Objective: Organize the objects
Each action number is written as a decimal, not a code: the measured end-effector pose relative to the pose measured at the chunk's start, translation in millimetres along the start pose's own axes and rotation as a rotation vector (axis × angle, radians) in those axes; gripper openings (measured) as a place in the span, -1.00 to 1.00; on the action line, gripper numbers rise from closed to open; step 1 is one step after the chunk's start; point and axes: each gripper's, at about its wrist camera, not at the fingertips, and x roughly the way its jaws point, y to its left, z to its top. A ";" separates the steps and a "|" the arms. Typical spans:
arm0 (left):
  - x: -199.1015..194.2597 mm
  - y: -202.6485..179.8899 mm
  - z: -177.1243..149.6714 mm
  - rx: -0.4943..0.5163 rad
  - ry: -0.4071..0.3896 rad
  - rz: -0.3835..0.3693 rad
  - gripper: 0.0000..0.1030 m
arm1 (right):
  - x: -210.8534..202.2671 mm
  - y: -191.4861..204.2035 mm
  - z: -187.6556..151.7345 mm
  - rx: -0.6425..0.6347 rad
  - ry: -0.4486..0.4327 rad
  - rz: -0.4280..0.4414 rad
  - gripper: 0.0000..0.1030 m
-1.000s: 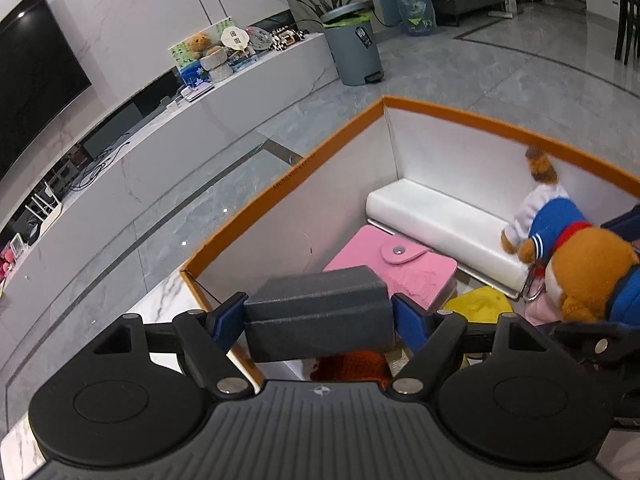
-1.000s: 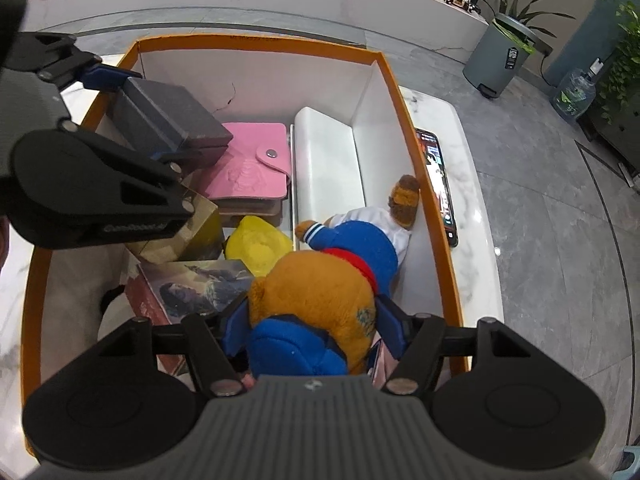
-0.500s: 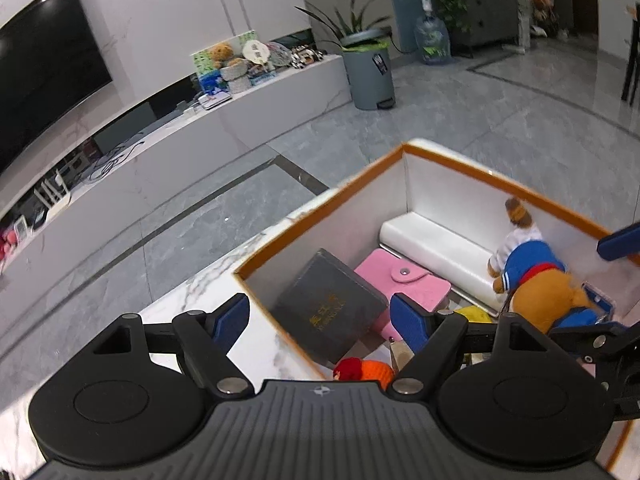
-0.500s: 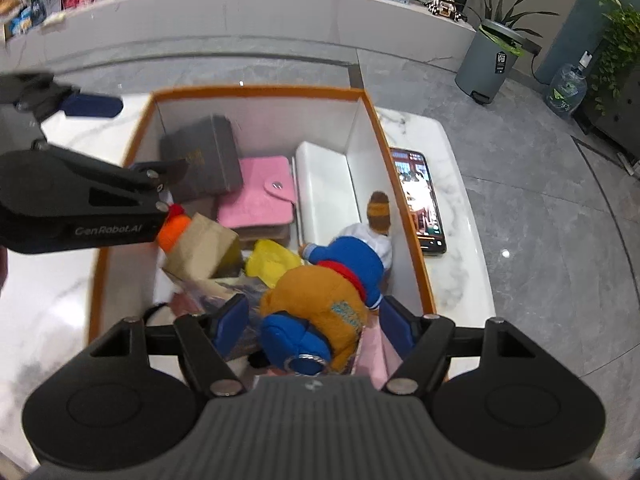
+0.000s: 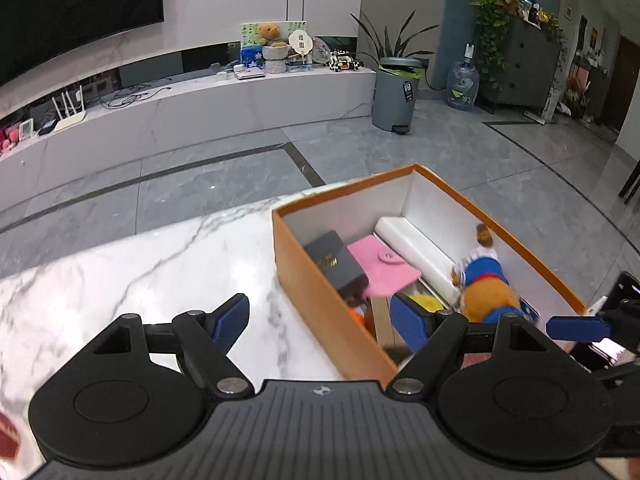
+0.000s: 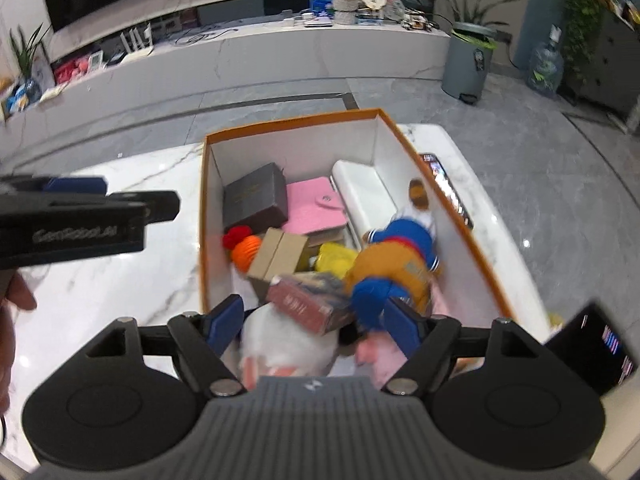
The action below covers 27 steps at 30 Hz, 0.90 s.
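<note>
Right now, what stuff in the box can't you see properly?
- White plush: right wrist view, blurred, partly behind the right gripper, whose jaws are opening.
- Orange toy: left wrist view, behind the orange box wall.
- Dark box lettering: too small.

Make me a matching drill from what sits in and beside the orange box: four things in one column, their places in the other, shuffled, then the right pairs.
Things:
1. dark grey box
2. pink wallet
3. phone
4. plush bear

Places:
A. on the marble table, outside the orange box
B. far left corner inside the box
C. against the box's right wall, by the long white case
D. between the dark grey box and the white case

Pairs: 1-B, 2-D, 3-A, 4-C
</note>
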 end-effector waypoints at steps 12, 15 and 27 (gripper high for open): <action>-41.8 27.0 -54.1 -0.158 0.019 0.021 0.85 | -19.3 24.3 -46.6 0.167 -0.065 -0.004 0.92; -49.9 26.3 -61.7 -0.127 0.023 0.058 0.96 | -16.9 34.9 -45.3 0.136 -0.026 -0.105 0.92; -48.6 28.4 -92.0 -0.202 0.049 0.035 1.00 | -28.9 43.9 -54.6 0.107 -0.095 -0.219 0.92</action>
